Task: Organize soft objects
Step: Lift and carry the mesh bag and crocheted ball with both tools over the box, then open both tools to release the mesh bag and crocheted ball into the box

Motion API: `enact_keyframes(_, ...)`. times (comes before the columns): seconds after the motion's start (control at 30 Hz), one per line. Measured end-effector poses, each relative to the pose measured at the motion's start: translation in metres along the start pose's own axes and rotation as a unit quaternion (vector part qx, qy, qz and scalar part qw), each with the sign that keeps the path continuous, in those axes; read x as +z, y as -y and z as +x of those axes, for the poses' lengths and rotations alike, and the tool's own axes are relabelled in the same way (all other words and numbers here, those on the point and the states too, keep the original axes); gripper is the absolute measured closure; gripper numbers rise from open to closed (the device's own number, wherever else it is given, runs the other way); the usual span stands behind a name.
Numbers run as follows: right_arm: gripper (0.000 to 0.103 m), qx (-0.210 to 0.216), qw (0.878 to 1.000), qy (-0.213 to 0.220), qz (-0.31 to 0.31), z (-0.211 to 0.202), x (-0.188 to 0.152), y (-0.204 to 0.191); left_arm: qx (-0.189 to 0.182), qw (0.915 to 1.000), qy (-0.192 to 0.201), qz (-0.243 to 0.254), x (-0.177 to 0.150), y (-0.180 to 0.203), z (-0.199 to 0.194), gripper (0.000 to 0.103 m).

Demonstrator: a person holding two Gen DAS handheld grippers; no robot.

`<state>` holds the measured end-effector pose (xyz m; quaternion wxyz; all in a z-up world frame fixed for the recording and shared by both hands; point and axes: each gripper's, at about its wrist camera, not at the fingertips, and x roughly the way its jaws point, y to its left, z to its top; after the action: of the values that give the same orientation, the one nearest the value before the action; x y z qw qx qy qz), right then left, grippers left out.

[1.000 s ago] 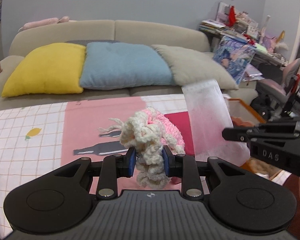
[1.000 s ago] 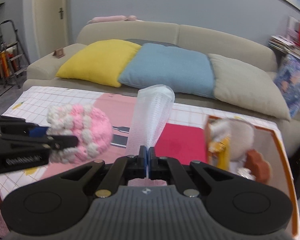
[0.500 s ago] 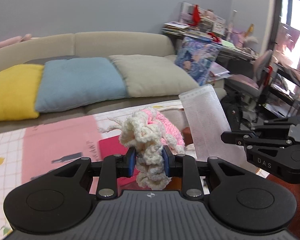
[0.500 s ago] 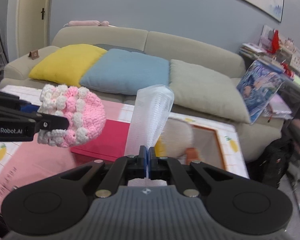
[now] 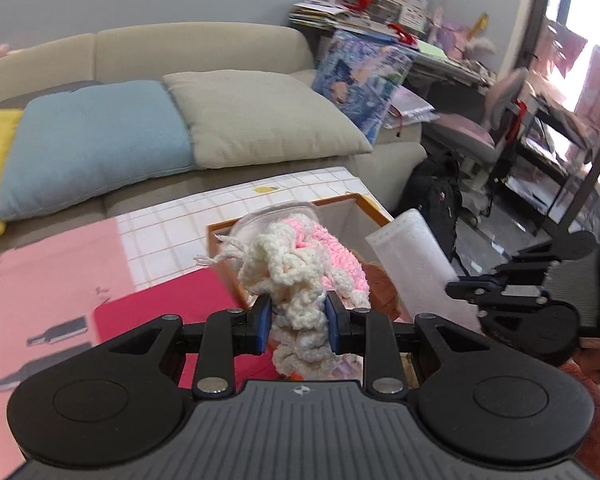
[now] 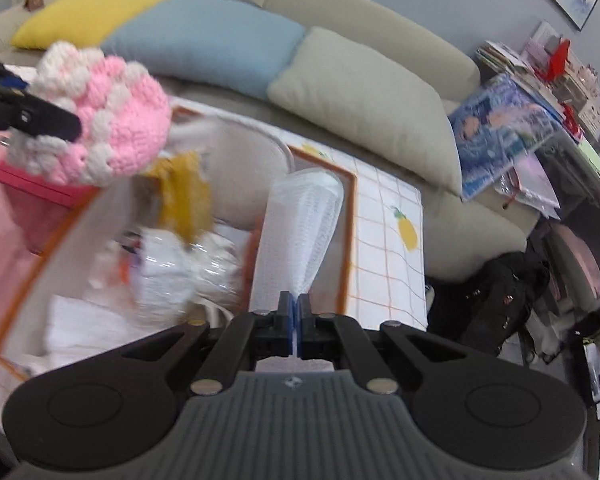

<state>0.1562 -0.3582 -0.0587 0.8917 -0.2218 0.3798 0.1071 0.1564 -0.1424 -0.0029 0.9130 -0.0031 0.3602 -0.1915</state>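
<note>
Hand-held gripper, left (image 5: 298, 322), pinches crocheted toy (image 5: 300, 268); right (image 6: 295, 322) pinches mesh pouch (image 6: 300, 236) above box (image 5: 364, 204).

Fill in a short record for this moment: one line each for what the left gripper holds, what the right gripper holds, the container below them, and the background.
left gripper: shut on the pink and cream crocheted yarn piece
right gripper: shut on the white mesh foam sleeve
container: orange-rimmed storage box on the checked cloth, already holding soft items, blurred
background: beige sofa with yellow, blue and grey cushions
</note>
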Motion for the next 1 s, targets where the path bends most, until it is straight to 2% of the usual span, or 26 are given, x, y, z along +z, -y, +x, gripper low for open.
enact_keyframes(0.23, 0.103, -0.014, 0.998, -0.062, -0.027, 0.044, -0.004, -0.008, 0.034, 0.9966, -0.034, 0.067, 0.005, 0.023, 0.031, 0.072)
enact_keyframes(0.33, 0.103, -0.018, 0.996, -0.083, -0.03, 0.053, -0.008, -0.011, 0.05, 0.9917, -0.053, 0.106, 0.003, 0.034, 0.044, 0.072)
enact_keyframes(0.4, 0.101, -0.016, 0.996, -0.079, -0.026, 0.051, -0.007, -0.009, 0.064, 0.9871, -0.061, 0.133, 0.001, 0.04, 0.053, 0.072)
enact_keyframes(0.43, 0.097, -0.015, 0.997, -0.076, -0.021, 0.049, -0.006, -0.007, 0.069, 0.9852, -0.065, 0.142, 0.0, 0.042, 0.058, 0.072)
enact_keyframes(0.57, 0.071, -0.014, 0.997, -0.069, 0.011, 0.042, -0.007, 0.001, 0.074, 0.9832, -0.083, 0.145, -0.002, 0.04, 0.07, 0.072)
enact_keyframes(0.67, 0.062, -0.008, 0.997, -0.056, 0.043, 0.031, -0.009, 0.001, 0.077, 0.9825, -0.09, 0.144, -0.004, 0.039, 0.075, 0.071)
enact_keyframes(0.77, 0.057, -0.01, 0.998, -0.046, 0.048, 0.024, -0.011, -0.005, 0.076, 0.9833, -0.093, 0.137, -0.002, 0.037, 0.073, 0.063)
enact_keyframes(0.87, 0.051, -0.016, 0.998, -0.038, 0.046, 0.02, -0.012, -0.01, 0.071, 0.9872, -0.084, 0.115, 0.004, 0.033, 0.065, 0.049)
enact_keyframes(1.0, 0.048, -0.015, 0.998, -0.032, 0.049, 0.013, -0.009, -0.013, 0.071, 0.989, -0.055, 0.118, 0.012, 0.033, 0.049, 0.037)
